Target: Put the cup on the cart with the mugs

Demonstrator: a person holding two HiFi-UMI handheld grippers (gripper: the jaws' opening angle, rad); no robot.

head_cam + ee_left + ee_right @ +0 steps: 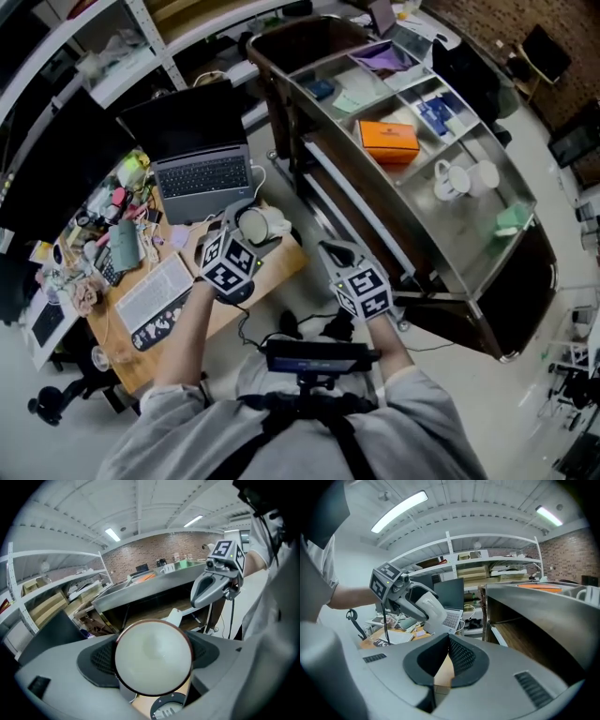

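A white cup (153, 656) with a dark brown rim fills the left gripper view, its mouth toward the camera. My left gripper (247, 232) is shut on the cup (253, 225), holding it over the wooden desk's right end, left of the cart. The metal-topped cart (466, 239) carries two white mugs (454, 180) in its middle compartment. To the right of the cup, my right gripper (334, 253) hangs shut and empty beside the cart's near edge; its pads (457, 656) touch.
An orange box (387, 141) and small items lie in the cart's other compartments. The desk (281, 265) holds a laptop (201, 174), a white keyboard (153, 291) and clutter at the left. Shelving runs behind it. Cables lie on the floor below.
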